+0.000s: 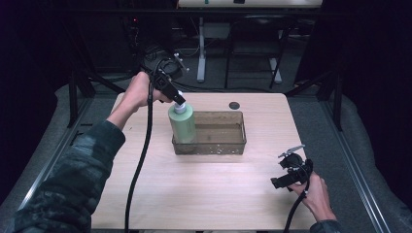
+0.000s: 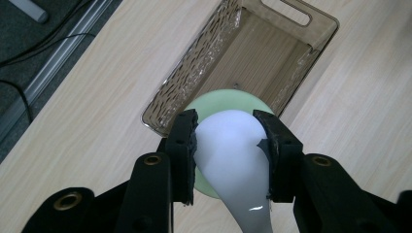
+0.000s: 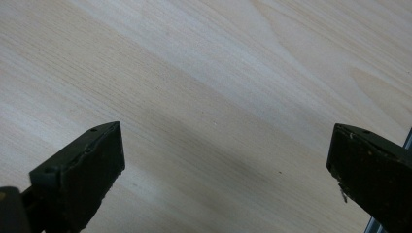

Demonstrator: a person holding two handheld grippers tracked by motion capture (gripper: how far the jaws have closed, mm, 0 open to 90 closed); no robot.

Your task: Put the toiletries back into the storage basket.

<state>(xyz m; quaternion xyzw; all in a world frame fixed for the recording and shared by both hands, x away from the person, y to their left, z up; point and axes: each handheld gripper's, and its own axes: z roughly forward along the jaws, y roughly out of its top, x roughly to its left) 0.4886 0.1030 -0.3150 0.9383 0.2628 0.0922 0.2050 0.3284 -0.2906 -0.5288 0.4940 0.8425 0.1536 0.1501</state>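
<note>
Two grippers are at work: my left gripper [image 2: 228,145] is clamped on the white cap of the green bottle [image 1: 182,125], which stands at the left end of the clear bin [image 1: 233,145], while my right gripper [image 3: 223,160] hangs wide open over the table [image 1: 204,194], well apart from the bin. I'd keep the bottle upright and lower it straight, clear of the bin's wall. The bottle's base is hidden, so I can't tell whether it rests on the bin floor.

The green bottle [image 2: 221,104] is mostly hidden behind its white cap [image 2: 233,160], which the frame's bottom edge cuts off
</note>
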